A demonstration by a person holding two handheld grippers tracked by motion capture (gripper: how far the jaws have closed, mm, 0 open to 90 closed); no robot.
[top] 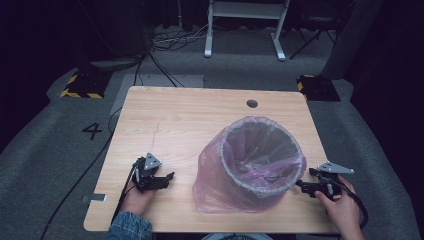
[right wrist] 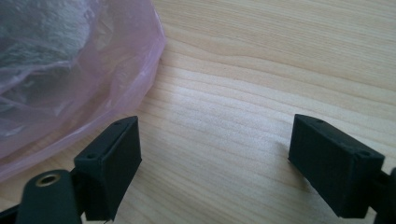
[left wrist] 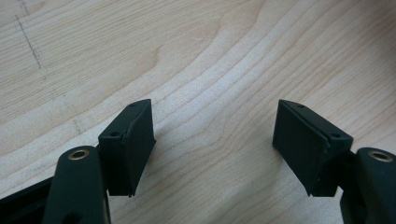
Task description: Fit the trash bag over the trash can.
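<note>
Bin (top: 260,162): a grey mesh wastebasket is seen standing upright on the wooden table (top: 175,120), right of centre and toward the near edge. It is lined with a pink translucent bag (top: 212,175), whose top is folded over the rim and whose loose skirt is draped down the outside to the tabletop, bunched mostly on the bin's left and near side. Crumpled pink film is visible inside the bin as well.

Left gripper (top: 167,177): held in the left hand (top: 136,199) near the front left part of the table, well apart from the bin, jaws pointed toward it. In the left gripper view (left wrist: 212,140) the jaws are seen spread wide with bare wood grain between them; nothing is held.

Right gripper (top: 300,184): held in the right hand (top: 342,210) at the front right, just beside the bin's lower right side. In the right gripper view (right wrist: 215,158) the jaws are likewise seen spread wide, with bare tabletop between them. The bag (right wrist: 70,65) is observed just beyond the jaw on that view's left; whether it is touched cannot be told.

A round cable hole (top: 252,103) is noted near the table's far edge. A painted numeral 4 (top: 92,131) is noted on the grey floor left of the table.
</note>
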